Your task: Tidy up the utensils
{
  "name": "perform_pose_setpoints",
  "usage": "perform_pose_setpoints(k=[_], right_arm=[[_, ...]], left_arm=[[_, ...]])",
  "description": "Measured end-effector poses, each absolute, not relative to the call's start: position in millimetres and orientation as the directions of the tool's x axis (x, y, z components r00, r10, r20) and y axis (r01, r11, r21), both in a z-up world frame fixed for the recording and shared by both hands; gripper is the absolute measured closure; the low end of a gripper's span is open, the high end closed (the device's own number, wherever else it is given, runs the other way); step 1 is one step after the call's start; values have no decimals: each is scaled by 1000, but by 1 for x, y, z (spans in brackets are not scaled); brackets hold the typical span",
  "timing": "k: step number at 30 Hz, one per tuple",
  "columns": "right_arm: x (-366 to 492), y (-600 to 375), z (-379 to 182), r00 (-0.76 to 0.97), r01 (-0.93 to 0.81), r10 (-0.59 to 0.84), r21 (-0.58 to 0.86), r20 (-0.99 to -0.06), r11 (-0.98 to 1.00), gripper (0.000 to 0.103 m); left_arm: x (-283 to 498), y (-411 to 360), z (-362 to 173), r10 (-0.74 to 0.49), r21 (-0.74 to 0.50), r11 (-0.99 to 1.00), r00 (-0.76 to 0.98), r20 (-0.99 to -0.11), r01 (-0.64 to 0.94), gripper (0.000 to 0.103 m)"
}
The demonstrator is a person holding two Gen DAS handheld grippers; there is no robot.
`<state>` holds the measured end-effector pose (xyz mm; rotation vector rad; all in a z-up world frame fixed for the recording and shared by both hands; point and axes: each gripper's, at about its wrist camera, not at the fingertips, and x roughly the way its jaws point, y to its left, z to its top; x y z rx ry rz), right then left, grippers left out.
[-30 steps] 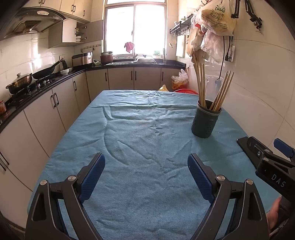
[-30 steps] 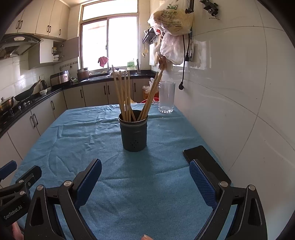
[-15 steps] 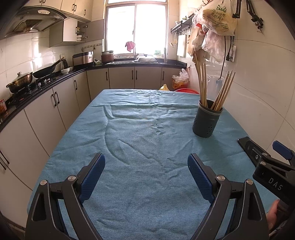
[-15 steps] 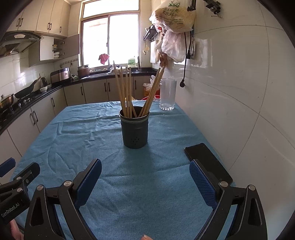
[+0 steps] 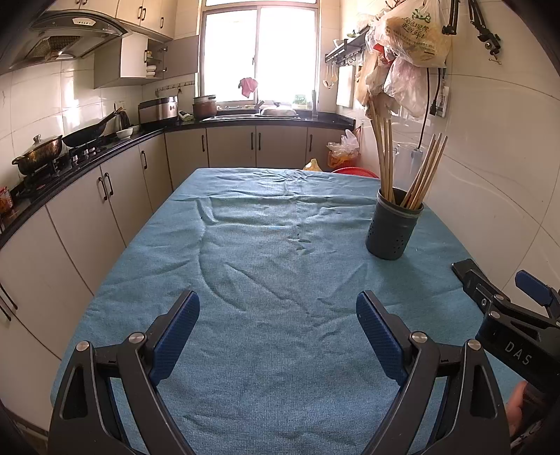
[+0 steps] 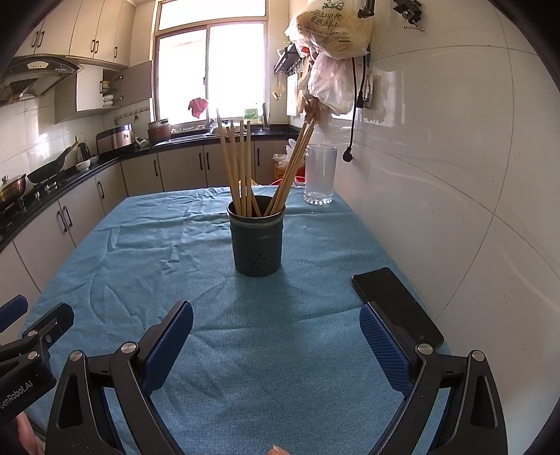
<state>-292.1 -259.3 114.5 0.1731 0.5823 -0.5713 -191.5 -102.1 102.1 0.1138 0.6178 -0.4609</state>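
Both tools hover low over the blue-clothed tabletop [image 5: 266, 252]: the left hand-held gripper [image 5: 277, 316] and the right hand-held gripper [image 6: 276, 325] are each spread wide, grasping nothing. The dark holder [image 6: 257, 241] stands upright ahead of the right one, wooden chopsticks [image 6: 241, 168] leaning inside it. A black phone [image 6: 395, 301] lies near the wall, a clear glass [image 6: 320, 175] beyond the holder

A bright window [image 5: 260, 52] is set in the far wall above a black countertop [image 5: 105, 148] lined with cream cabinets [image 5: 87, 217]. White tiled walls [image 6: 455, 157] are seen on the right, hung with plastic bags [image 6: 332, 31]. The bench [image 5: 262, 262] is covered by a wrinkled blue cloth.
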Motion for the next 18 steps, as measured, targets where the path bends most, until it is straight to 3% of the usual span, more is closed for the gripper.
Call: perform_pose_setpoints(k=[18], right_arm=[[-287,-263,106,680,546,-442,2,-585,838,5]], left_arm=[[-174,-88,97,-367,-70,909,712,-599,410,13]])
